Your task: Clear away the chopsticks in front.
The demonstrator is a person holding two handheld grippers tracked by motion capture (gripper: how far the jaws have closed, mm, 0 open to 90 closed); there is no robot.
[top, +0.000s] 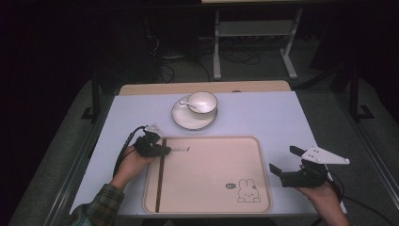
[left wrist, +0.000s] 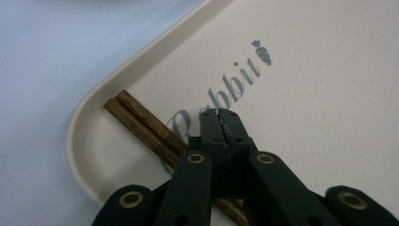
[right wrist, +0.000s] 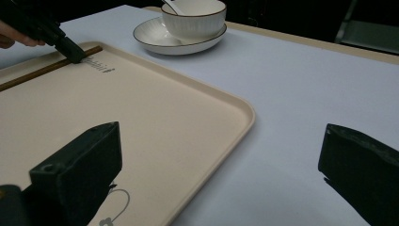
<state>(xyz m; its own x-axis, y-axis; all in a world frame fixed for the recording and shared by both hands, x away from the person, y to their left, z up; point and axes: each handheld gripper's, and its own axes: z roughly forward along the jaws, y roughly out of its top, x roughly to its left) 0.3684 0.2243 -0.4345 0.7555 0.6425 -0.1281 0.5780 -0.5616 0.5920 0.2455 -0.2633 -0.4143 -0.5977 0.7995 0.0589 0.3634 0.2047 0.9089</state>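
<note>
Now L tongs (left wrist: 220, 123) closed over chopsticks (left wrist: 146, 127), tray (left wrist: 94, 141) reads "Rabbit"

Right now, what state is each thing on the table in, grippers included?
Left gripper: shut, tips over the tray beside the chopsticks.
Right gripper: open, holding nothing.
Chopsticks: lying flat along the tray's left edge.
Tray: flat on the table.
Bowl: upright on the saucer.
Saucer: under the bowl.
Spoon: resting in the bowl.

Black left gripper (top: 162, 149) with brass-ringed screws, black cable, seemingly green plaid sleeve (top: 101, 205); right gripper (top: 284, 165) carries a grey plate.
</note>
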